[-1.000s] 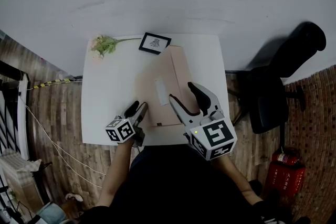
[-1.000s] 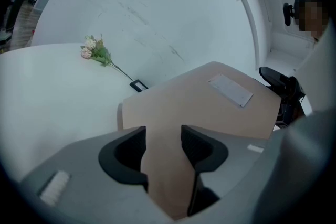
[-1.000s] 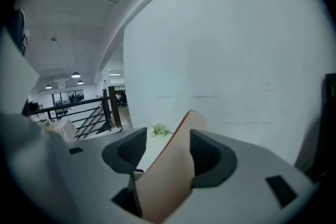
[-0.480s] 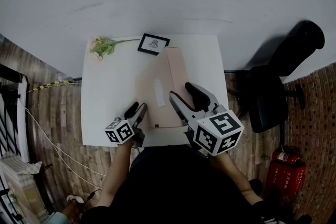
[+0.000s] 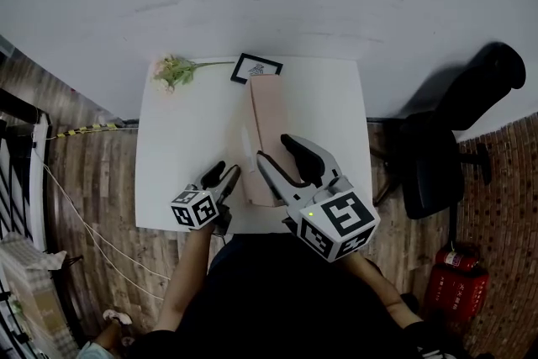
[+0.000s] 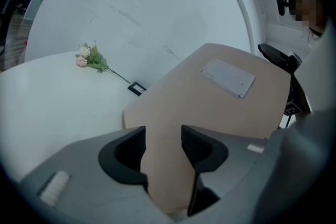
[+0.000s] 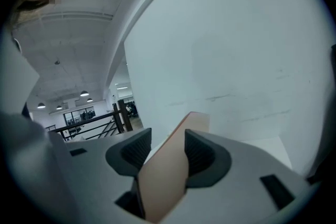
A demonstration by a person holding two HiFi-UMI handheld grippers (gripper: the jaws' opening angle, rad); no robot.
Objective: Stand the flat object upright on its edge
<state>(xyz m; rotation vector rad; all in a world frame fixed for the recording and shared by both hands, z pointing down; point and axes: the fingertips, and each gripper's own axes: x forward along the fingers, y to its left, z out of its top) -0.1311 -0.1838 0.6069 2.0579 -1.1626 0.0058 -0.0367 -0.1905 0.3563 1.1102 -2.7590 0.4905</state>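
Note:
A flat pinkish-beige board with a white label stands steeply tilted, almost on edge, along the middle of the white table. At its near left corner my left gripper is shut on it; in the left gripper view the board runs up from between the left gripper's pads. My right gripper straddles the near end from the right. Its jaws have just been closing, and in the right gripper view the board sits edge-on between the right gripper's pads, pressed.
A small black picture frame and an artificial flower sprig lie at the table's far edge against the white wall. A black office chair stands to the right, with a red fire extinguisher on the wood floor.
The board has swung up from a leaning slab to a narrow, nearly edge-on strip. My right gripper moved left with it; the left gripper stayed at the near corner.

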